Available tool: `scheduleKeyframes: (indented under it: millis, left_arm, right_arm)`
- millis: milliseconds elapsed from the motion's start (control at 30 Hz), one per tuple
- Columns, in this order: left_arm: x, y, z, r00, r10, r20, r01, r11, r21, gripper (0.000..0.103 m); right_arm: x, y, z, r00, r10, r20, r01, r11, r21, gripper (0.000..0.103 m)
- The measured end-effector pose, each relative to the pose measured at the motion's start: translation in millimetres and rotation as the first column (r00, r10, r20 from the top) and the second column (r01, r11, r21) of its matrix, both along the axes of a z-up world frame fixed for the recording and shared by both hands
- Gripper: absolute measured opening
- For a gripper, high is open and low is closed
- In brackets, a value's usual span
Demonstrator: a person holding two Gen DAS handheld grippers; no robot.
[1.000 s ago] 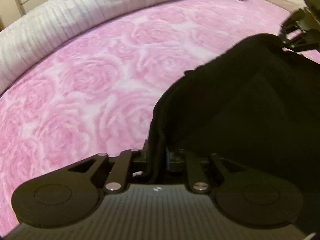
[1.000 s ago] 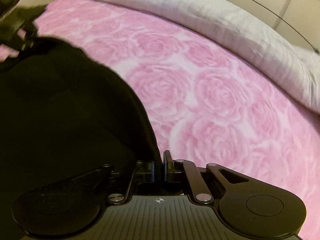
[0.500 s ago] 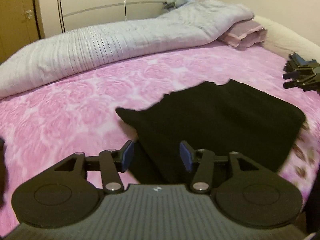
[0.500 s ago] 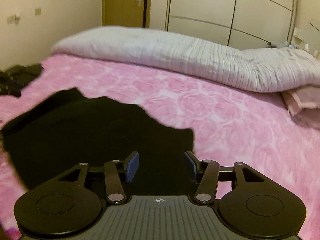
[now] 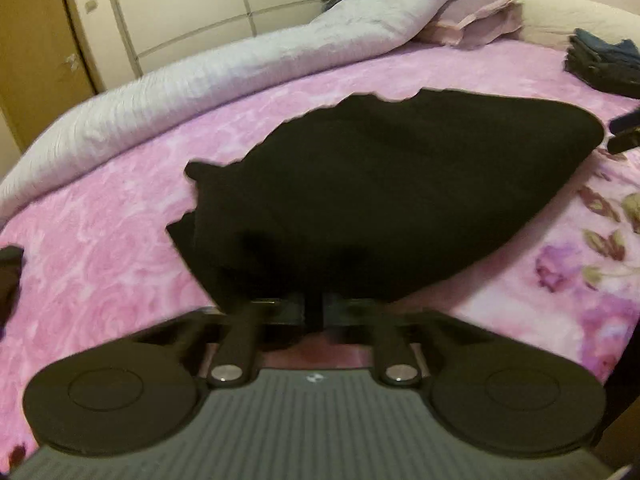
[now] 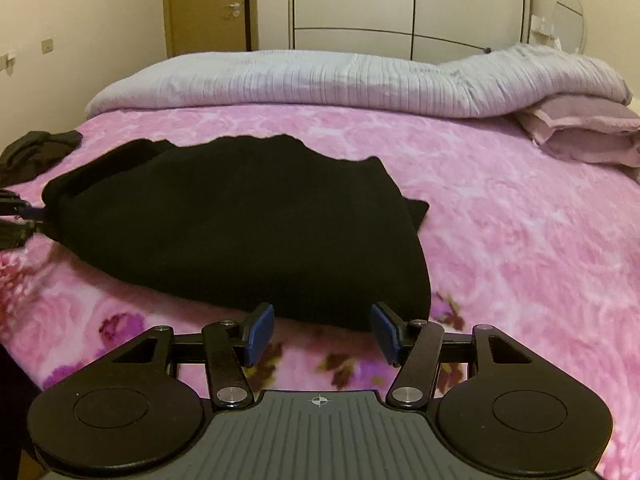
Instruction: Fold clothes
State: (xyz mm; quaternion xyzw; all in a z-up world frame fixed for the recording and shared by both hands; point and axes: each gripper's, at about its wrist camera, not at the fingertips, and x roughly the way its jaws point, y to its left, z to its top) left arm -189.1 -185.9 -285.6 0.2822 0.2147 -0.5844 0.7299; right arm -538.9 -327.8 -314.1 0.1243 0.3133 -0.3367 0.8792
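Folded black knit garment [image 6: 240, 224], frame centre, on pink rose-print blanket [image 6: 500, 240]; left gripper [image 5: 314, 312] clamps its near edge; right gripper [image 6: 320, 332] wide, empty.

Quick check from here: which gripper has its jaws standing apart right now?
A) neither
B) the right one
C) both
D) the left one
B: the right gripper shows its blue pads well apart with only the pink bedspread between them, just short of the black garment, while the left gripper is closed at the garment's near edge.
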Motion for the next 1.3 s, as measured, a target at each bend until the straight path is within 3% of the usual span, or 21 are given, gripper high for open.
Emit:
scheduleKeyframes:
  millis: [133,233,267,367,433,500,600,667,767,867,967,1033,1067,1100,1133,1200,1300]
  left_arm:
    - [50.0,41.9,5.3,0.982,0.073,-0.174,-0.082,0.996,-0.041,0.003]
    - [94.6,77.8,6.3,0.938,0.147,-0.314,-0.175,0.983,-0.062,0.004]
    - [100.9,84.3,6.1,0.928,0.154,-0.338,-0.186,0.981,-0.063,0.004]
    - [94.8,85.6,4.3,0.934,0.146,-0.326,-0.172,0.984,-0.050,0.004]
    - [91.4,86.2,3.7,0.945,0.151,-0.290,-0.170,0.985,-0.041,0.006]
    - [85.0,91.4,4.7,0.964,0.166,-0.206,-0.175,0.984,-0.027,0.007]
    - [63.1,100.8,10.2,0.990,0.134,0.030,-0.134,0.991,0.001,0.009]
    - [46.4,105.1,13.5,0.979,0.090,0.180,-0.095,0.995,0.019,0.025]
    - [16.0,99.9,12.0,0.942,-0.031,0.335,0.024,0.999,0.025,0.047]
    - [-13.5,80.0,-2.0,0.871,-0.169,0.461,0.153,0.986,0.072,0.053]
    - [-31.1,51.4,-26.8,0.785,-0.300,0.541,0.247,0.954,0.171,0.056]
    - [-31.4,32.2,-45.8,0.737,-0.377,0.561,0.272,0.925,0.264,0.045]
    - [-29.2,24.2,-53.8,0.719,-0.400,0.569,0.266,0.914,0.306,0.027]
    - [-24.9,17.1,-60.8,0.698,-0.415,0.584,0.252,0.905,0.341,0.019]
    - [-18.9,12.8,-63.4,0.692,-0.422,0.586,0.247,0.901,0.357,0.019]
    - [-9.3,9.9,-60.2,0.717,-0.413,0.562,0.247,0.904,0.349,0.017]
    - [-9.0,14.7,-58.9,0.723,-0.416,0.552,0.254,0.903,0.347,0.011]
  right_arm:
    - [-0.9,-6.0,-0.2,1.000,-0.017,-0.019,0.017,0.999,-0.033,0.057]
    - [-2.9,-13.7,-1.4,0.999,-0.039,-0.013,0.039,0.999,-0.023,0.057]
    - [-2.0,-14.3,-2.4,0.999,-0.039,-0.017,0.038,0.999,-0.021,0.058]
    - [1.0,-10.3,-3.9,0.999,-0.024,-0.044,0.022,0.999,-0.040,0.057]
    - [2.4,-4.5,-4.2,0.998,-0.008,-0.064,0.004,0.998,-0.063,0.057]
    - [2.1,2.0,-5.1,0.996,0.014,-0.091,-0.022,0.996,-0.091,0.058]
    - [0.8,14.1,-12.5,0.980,0.051,-0.194,-0.085,0.982,-0.168,0.058]
    - [1.2,20.7,-21.2,0.958,0.073,-0.278,-0.138,0.965,-0.223,0.058]
    - [9.4,31.9,-35.7,0.915,0.114,-0.386,-0.249,0.914,-0.320,0.060]
    - [18.3,43.1,-50.7,0.858,0.139,-0.495,-0.367,0.840,-0.400,0.063]
    - [37.9,52.5,-74.4,0.756,0.148,-0.638,-0.528,0.714,-0.459,0.064]
    - [51.1,49.0,-92.9,0.681,0.124,-0.722,-0.607,0.647,-0.461,0.064]
    - [55.9,43.0,-98.8,0.664,0.118,-0.739,-0.622,0.636,-0.457,0.064]
    - [59.6,36.3,-103.1,0.650,0.111,-0.751,-0.630,0.631,-0.452,0.064]
    - [59.5,27.3,-102.0,0.652,0.108,-0.751,-0.620,0.647,-0.445,0.058]
    - [57.5,9.9,-99.4,0.655,0.105,-0.748,-0.601,0.672,-0.432,0.028]
    - [40.8,-6.0,-97.4,0.661,0.141,-0.737,-0.615,0.665,-0.425,0.023]
